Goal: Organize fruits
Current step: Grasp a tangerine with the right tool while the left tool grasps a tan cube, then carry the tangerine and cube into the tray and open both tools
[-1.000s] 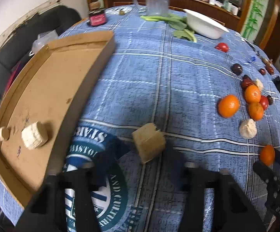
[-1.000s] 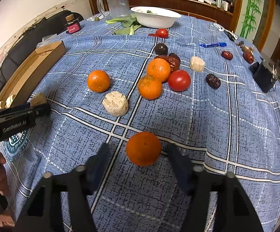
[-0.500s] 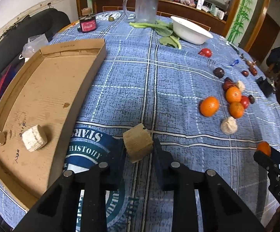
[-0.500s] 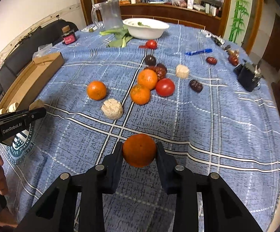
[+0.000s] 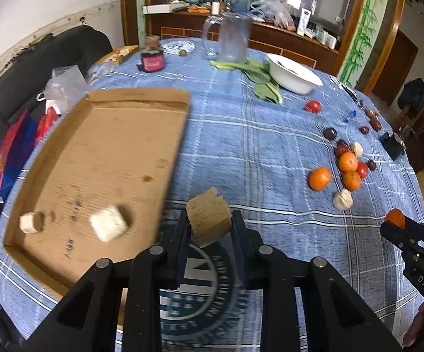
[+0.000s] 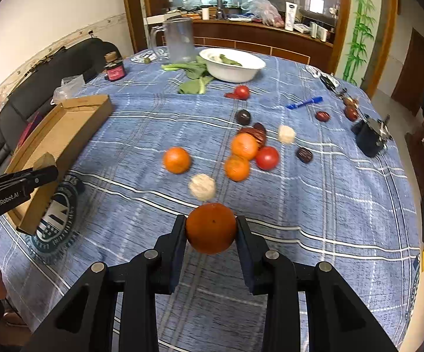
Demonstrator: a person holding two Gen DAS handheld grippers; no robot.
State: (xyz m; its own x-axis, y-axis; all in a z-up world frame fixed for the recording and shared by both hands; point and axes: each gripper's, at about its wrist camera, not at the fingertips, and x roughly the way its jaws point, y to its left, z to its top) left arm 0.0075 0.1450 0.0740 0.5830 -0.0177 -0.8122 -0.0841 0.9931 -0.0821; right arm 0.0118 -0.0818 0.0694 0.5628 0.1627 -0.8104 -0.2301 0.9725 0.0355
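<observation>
My left hand-held gripper (image 5: pixel 209 228) is clamped on a tan spongy block (image 5: pixel 208 216), lifted off the blue checked surface (image 5: pixel 241 146); the cardboard tray (image 5: pixel 100 158) lies at ten o'clock. My right hand-held gripper (image 6: pixel 211 231) pinches an orange (image 6: pixel 211 227), tilted downward. Beyond it at twelve o'clock sit loose oranges (image 6: pixel 176 160), a tomato (image 6: pixel 267 157), then a white bowl (image 6: pixel 231 64).

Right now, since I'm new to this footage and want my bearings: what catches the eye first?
Each hand-held gripper grips something: the right hand-held gripper is shut on an orange, the left hand-held gripper on a tan block. Left of them lies a shallow cardboard tray holding two pale chunks, and more oranges and a tomato cluster mid-table on the blue plaid cloth.
</observation>
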